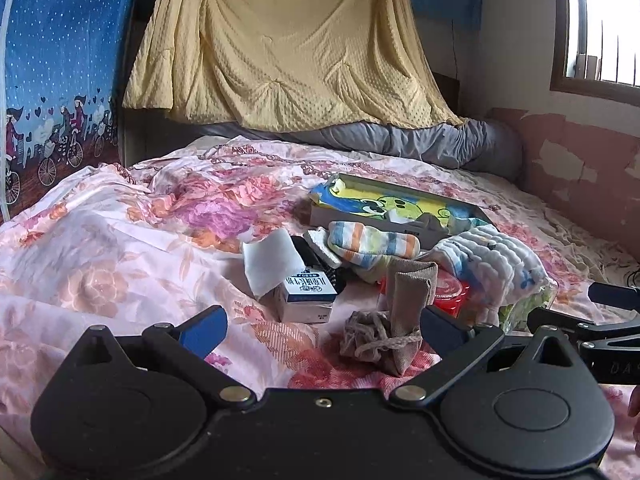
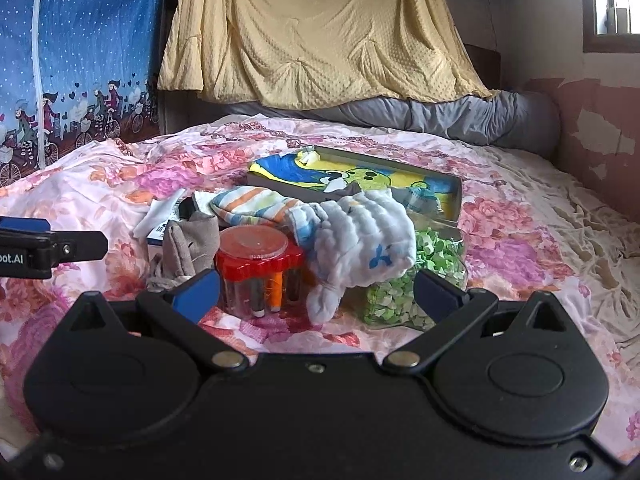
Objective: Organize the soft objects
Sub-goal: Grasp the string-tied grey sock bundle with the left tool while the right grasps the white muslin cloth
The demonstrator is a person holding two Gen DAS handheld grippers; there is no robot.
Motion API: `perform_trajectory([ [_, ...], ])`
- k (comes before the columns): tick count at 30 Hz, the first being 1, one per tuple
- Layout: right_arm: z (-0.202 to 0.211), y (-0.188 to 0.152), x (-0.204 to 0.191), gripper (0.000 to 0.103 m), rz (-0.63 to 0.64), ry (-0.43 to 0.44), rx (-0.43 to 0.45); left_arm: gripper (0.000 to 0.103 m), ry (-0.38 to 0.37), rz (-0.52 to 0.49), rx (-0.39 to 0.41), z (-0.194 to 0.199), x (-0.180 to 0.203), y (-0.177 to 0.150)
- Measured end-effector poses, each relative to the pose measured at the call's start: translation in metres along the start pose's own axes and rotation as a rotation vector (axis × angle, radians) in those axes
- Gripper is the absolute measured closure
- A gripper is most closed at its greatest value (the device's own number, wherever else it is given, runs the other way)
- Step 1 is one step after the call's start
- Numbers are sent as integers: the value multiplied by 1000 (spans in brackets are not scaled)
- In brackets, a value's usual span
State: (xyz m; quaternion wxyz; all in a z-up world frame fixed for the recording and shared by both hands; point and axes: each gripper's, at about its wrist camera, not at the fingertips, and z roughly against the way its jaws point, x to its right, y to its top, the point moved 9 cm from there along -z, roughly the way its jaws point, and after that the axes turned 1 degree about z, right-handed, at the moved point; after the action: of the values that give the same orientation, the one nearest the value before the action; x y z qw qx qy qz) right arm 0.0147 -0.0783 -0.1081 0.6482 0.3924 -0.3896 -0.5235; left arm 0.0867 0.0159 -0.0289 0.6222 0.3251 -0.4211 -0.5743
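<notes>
Both wrist views look low and near across the bed (image 1: 100,248), seemingly sharing its clutter.

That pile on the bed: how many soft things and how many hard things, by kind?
Soft, 4: striped sock, white cloth, beige pouch, cartoon towel.
Hard, 4: red-lidded jar, carton, tray, jar of green bits.
Total: 8

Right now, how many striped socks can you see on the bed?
1. The striped sock lies in the pile just in front of the tray, beside the white quilted cloth. Its partner may be hidden under the other things; I cannot tell.
</notes>
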Motion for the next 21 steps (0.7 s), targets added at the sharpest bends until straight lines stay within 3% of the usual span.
perform_trajectory([
  [10, -4, 0, 4, 0, 0, -11, -7, 1, -6, 7, -10, -2, 0, -2],
  [21, -17, 7, 21, 1, 36, -32, -36, 1, -124, -31, -45, -23, 23, 5],
])
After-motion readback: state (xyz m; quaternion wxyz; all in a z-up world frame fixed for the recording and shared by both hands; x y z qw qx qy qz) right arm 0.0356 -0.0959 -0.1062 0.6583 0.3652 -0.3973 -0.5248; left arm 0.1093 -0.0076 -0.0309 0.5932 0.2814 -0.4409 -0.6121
